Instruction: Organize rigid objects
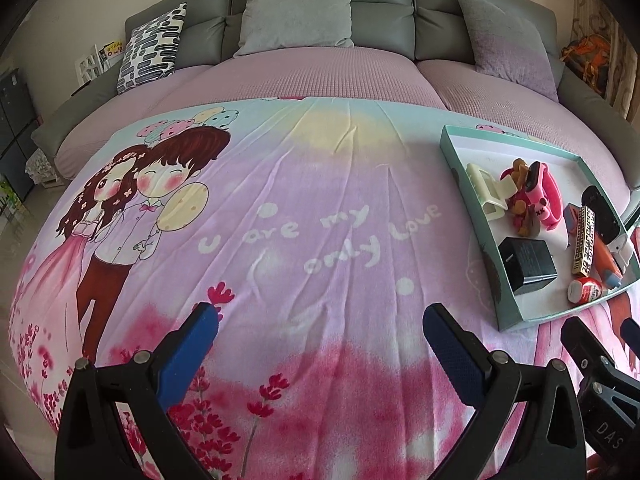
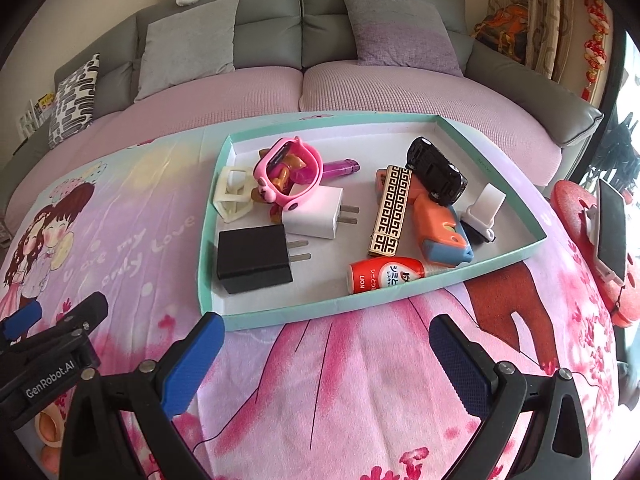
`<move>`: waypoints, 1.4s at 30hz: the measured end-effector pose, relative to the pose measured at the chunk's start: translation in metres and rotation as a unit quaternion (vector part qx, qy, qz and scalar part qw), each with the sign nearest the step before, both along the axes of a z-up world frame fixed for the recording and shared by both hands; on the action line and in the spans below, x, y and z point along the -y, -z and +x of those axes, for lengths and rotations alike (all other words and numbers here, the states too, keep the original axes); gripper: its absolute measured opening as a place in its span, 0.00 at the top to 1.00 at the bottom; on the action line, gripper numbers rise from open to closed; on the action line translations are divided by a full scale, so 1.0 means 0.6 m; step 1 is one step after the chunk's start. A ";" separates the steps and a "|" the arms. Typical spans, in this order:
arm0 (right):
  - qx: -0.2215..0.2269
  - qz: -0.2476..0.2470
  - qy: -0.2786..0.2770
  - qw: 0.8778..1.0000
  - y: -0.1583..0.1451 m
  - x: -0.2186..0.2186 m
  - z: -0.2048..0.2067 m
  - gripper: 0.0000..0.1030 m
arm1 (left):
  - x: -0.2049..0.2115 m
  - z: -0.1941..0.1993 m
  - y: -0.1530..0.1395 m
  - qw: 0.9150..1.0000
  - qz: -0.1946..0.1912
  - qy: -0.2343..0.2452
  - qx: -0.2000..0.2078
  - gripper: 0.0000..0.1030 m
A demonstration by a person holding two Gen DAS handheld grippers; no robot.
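Setting: a printed blanket [image 2: 360, 380] with a cartoon couple lies over a purple-covered sofa [image 2: 260, 92] with grey cushions.
Tray: a shallow teal box lid [image 2: 400, 294] sits on the blanket, ahead of the right gripper and off to the right of the left one.
In the tray, near edge: a black charger [image 2: 252, 258] with prongs pointing right, and a red bottle [image 2: 384, 274] lying on its side.
In the tray, middle: a white charger [image 2: 314, 212], a gold patterned lighter [image 2: 390, 210] and an orange and blue toy [image 2: 440, 232].
In the tray, far side: a pink watch [image 2: 290, 172] piled on small toys, a cream clip [image 2: 232, 192], a black toy car [image 2: 436, 170] and a white clip [image 2: 484, 208].
Left gripper [image 1: 320, 328]: fingers spread wide over bare blanket, holding nothing.
Right gripper [image 2: 326, 336]: fingers spread wide just short of the tray's near edge, holding nothing.
Right edge: a phone [image 2: 612, 228] rests on a red foam piece [image 2: 576, 216].
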State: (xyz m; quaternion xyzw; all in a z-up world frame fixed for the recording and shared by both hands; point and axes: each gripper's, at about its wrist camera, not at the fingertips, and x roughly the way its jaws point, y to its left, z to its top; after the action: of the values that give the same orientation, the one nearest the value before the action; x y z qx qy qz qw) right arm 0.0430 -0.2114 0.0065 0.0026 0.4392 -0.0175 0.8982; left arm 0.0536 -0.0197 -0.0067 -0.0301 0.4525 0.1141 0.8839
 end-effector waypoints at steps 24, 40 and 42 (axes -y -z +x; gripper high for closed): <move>-0.007 -0.002 -0.007 1.000 0.018 0.001 0.012 0.00 | -0.026 -0.002 0.029 0.999 0.008 0.004 -0.037 0.01; -0.002 -0.003 -0.008 1.000 0.013 0.007 0.011 0.00 | -0.020 0.005 0.029 0.999 0.017 0.018 -0.041 0.01; -0.003 -0.003 -0.009 1.000 0.014 0.008 0.011 0.00 | -0.020 0.006 0.029 0.999 0.018 0.018 -0.042 0.01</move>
State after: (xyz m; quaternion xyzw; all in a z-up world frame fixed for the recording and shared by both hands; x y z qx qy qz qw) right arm 0.0493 -0.2161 -0.0019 -0.0037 0.4416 -0.0110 0.8971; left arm 0.0570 -0.0079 -0.0244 -0.0015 0.4877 0.1076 0.8664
